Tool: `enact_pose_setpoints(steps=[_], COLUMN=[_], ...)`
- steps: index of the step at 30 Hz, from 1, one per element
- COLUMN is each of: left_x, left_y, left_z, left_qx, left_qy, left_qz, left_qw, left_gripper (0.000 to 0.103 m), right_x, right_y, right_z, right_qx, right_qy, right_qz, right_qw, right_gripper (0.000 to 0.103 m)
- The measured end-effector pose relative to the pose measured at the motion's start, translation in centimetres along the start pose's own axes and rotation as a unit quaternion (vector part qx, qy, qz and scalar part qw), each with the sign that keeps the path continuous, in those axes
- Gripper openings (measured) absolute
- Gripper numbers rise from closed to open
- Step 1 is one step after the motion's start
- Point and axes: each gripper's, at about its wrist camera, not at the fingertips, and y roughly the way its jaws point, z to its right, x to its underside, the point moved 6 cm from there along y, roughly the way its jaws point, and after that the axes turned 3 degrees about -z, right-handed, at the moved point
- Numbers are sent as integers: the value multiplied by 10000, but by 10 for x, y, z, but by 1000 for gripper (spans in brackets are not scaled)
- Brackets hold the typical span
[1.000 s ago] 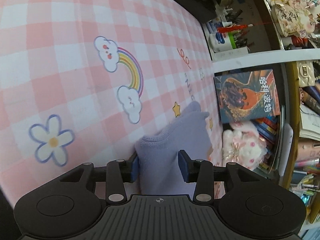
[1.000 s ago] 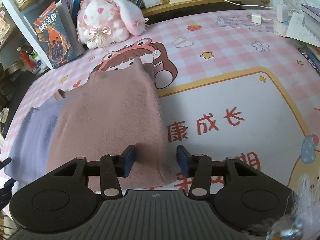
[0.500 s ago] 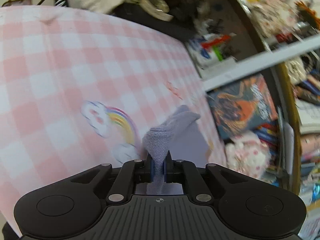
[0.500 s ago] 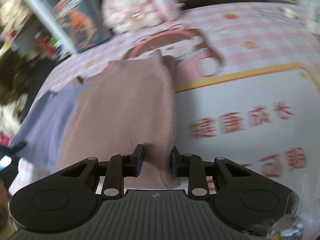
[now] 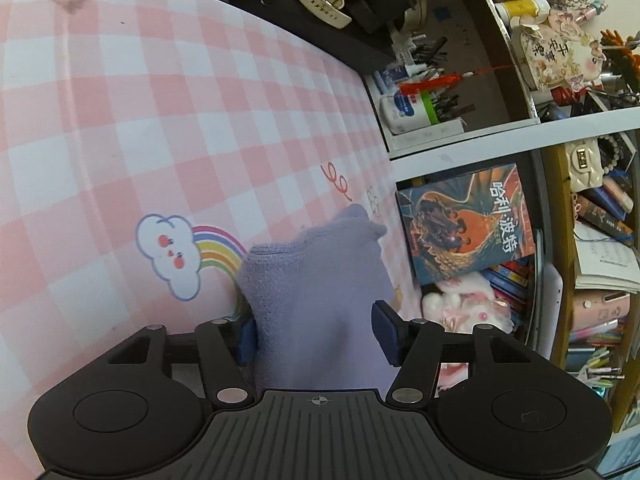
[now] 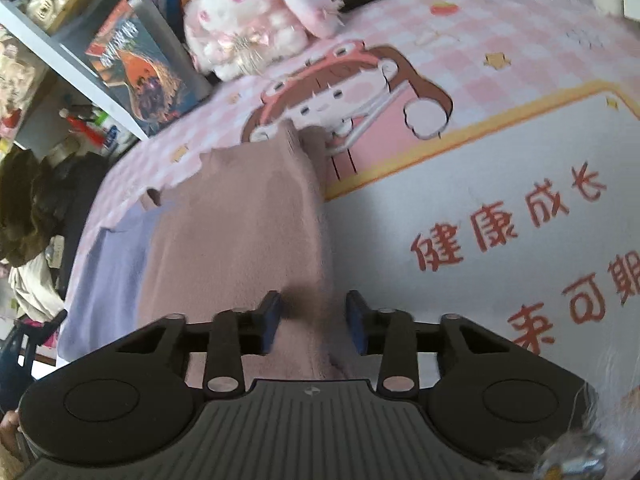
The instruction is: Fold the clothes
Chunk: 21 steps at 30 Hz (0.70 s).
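Lavender cloth (image 5: 316,300) edge sits between released left tongs (image 5: 316,336); right tongs (image 6: 314,320) gape over pink cloth (image 6: 240,232).

Table is covered by a pink checked mat (image 5: 168,128) printed with cartoons. Cluttered white shelving (image 5: 500,138) is seen beside it, packed with books (image 5: 468,224). A plush bunny (image 6: 256,12) is set at the mat's edge.

Each gripper, left gripper (image 5: 316,332) and right gripper (image 6: 314,322), has a black ribbed body, round side discs, silver screws and blue finger pads (image 5: 384,330).
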Motion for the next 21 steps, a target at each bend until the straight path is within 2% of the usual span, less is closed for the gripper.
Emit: enact_pose_setpoints(steps=[3, 4, 5, 6, 7, 14, 15, 21], left_x=[-2, -3, -3, -4, -5, -11, -11, -11], left_y=[4, 5, 7, 8, 9, 14, 14, 16], left_z=[2, 1, 1, 0, -1, -10, -10, -9], left_qx=[-22, -89, -157, -212, -214, -218, -213, -219], left_qy=[21, 14, 7, 1, 1, 35, 62, 126], left_qz=[-16, -15, -14, -16, -35, -175, -200, -204], left_qw=[10000, 10000, 9999, 9998, 9998, 9996, 9996, 9995], left_gripper=[54, 48, 34, 26, 13, 10, 10, 10], right_x=[2, 3, 3, 3, 4, 6, 4, -22], right_y=[1, 2, 2, 2, 2, 1, 0, -4], right_z=[-7, -8, -8, -8, -9, -10, -9, -7], right_qx=[92, 108, 117, 128, 140, 123, 94, 40], right_qy=[-91, -92, -80, -69, -58, 18, 73, 91], right_qz=[16, 24, 32, 44, 57, 72, 79, 355], right_qw=[9999, 9999, 9999, 9999, 9999, 9999, 9999, 9993], right_gripper=[21, 21, 21, 21, 21, 21, 24, 27])
